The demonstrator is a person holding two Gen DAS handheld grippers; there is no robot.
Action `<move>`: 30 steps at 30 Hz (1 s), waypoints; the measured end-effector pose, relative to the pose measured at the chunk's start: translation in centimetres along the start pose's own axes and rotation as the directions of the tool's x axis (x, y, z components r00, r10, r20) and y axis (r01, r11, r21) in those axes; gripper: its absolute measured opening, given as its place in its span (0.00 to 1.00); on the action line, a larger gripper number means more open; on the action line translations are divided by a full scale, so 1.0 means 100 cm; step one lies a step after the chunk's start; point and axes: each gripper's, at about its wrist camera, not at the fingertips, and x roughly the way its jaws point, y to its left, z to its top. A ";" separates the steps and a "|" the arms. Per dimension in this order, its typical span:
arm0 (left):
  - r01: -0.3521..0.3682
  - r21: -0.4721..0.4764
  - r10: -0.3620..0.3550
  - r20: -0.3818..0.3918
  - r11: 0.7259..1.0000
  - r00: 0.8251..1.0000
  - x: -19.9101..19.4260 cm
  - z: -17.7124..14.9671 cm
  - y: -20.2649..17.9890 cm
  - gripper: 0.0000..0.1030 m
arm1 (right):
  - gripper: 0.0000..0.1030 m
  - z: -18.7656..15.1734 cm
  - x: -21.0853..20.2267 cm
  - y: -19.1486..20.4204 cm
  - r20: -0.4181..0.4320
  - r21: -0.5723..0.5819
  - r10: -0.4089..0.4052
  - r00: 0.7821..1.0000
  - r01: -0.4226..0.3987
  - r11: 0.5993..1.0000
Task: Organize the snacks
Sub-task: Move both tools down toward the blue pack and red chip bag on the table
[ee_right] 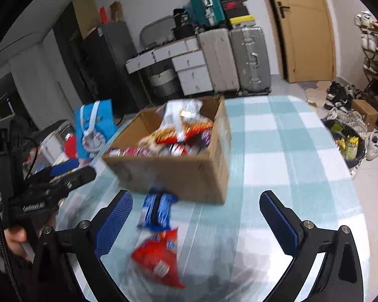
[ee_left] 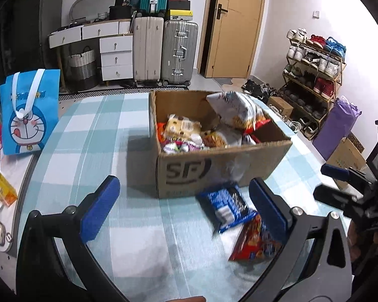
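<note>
An open cardboard box [ee_left: 221,164] [ee_right: 178,173] full of snack packets stands on the checked tablecloth. A large white and orange chip bag [ee_left: 236,110] [ee_right: 181,118] sticks out of it. In front of the box lie a blue snack packet [ee_left: 226,205] [ee_right: 157,210] and a red snack packet [ee_left: 254,244] [ee_right: 158,259]. My left gripper [ee_left: 186,209] is open and empty, above the cloth left of the two packets. My right gripper [ee_right: 196,219] is open and empty, just right of the packets; it also shows at the right edge of the left wrist view [ee_left: 340,186].
A blue Doraemon tote bag [ee_left: 29,112] [ee_right: 95,128] stands at the table's left edge. Suitcases [ee_left: 163,52], white drawers and a door are behind. A shoe rack [ee_left: 312,75] and a purple bag stand right of the table.
</note>
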 end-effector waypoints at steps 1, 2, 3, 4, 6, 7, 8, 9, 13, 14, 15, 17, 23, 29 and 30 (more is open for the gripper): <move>0.002 -0.005 -0.002 -0.001 1.000 1.000 -0.003 -0.004 0.001 0.99 | 1.00 -0.002 0.000 0.003 -0.013 -0.011 0.003 1.000 -0.003 1.000; 0.007 -0.012 -0.008 -0.003 1.000 1.000 -0.007 -0.008 0.002 0.99 | 1.00 -0.007 -0.001 0.007 -0.026 -0.021 0.004 1.000 -0.004 1.000; 0.013 -0.020 -0.013 -0.004 1.000 1.000 -0.010 -0.011 0.003 0.99 | 1.00 -0.010 -0.001 0.010 -0.037 -0.032 0.006 0.999 -0.007 0.999; 0.017 -0.024 -0.017 -0.004 1.000 1.000 -0.010 -0.013 0.005 0.99 | 1.00 -0.015 -0.002 0.014 -0.050 -0.051 0.007 0.999 -0.010 0.999; 0.011 -0.025 -0.012 -0.014 1.000 1.000 -0.012 -0.019 0.005 0.99 | 1.00 -0.022 0.000 0.019 -0.065 -0.071 0.002 0.998 -0.007 0.997; 0.002 -0.023 -0.003 -0.018 1.000 1.000 -0.011 -0.022 0.005 0.99 | 1.00 -0.026 0.001 0.022 -0.078 -0.083 0.001 0.997 -0.007 0.996; -0.008 -0.023 0.008 -0.022 1.000 1.000 -0.011 -0.025 0.005 0.99 | 1.00 -0.030 0.004 0.024 -0.088 -0.088 -0.001 0.996 -0.006 0.996; -0.014 -0.022 0.013 -0.027 1.000 1.000 -0.010 -0.029 0.004 0.99 | 1.00 -0.031 0.007 0.025 -0.102 -0.090 -0.006 0.995 -0.003 0.996; -0.024 -0.031 0.022 -0.054 0.999 0.998 -0.005 -0.041 0.005 0.99 | 1.00 -0.039 0.026 0.022 -0.175 -0.051 0.042 0.984 -0.051 0.997; -0.028 -0.039 0.026 -0.055 0.999 0.998 -0.004 -0.043 0.006 0.99 | 1.00 -0.040 0.027 0.022 -0.183 -0.044 0.047 0.982 -0.056 0.997; -0.030 -0.045 0.028 -0.057 0.999 0.998 -0.003 -0.045 0.006 0.99 | 1.00 -0.041 0.031 0.022 -0.193 -0.041 0.045 0.980 -0.054 0.998; -0.031 -0.051 0.027 -0.066 0.998 0.997 0.001 -0.048 0.006 0.99 | 1.00 -0.043 0.039 0.022 -0.208 -0.047 0.030 0.978 -0.041 0.998; -0.035 -0.043 0.031 -0.087 0.998 0.996 0.012 -0.049 0.005 0.99 | 1.00 -0.048 0.052 0.020 -0.235 -0.064 -0.014 0.972 -0.001 0.998; -0.026 -0.035 0.022 -0.108 0.999 0.994 0.023 -0.053 0.000 0.99 | 1.00 -0.045 0.044 -0.001 -0.212 -0.052 -0.074 0.975 0.064 0.997; -0.023 -0.033 0.019 -0.111 0.999 0.994 0.024 -0.053 -0.002 0.99 | 1.00 -0.045 0.042 -0.004 -0.207 -0.049 -0.093 0.974 0.085 0.995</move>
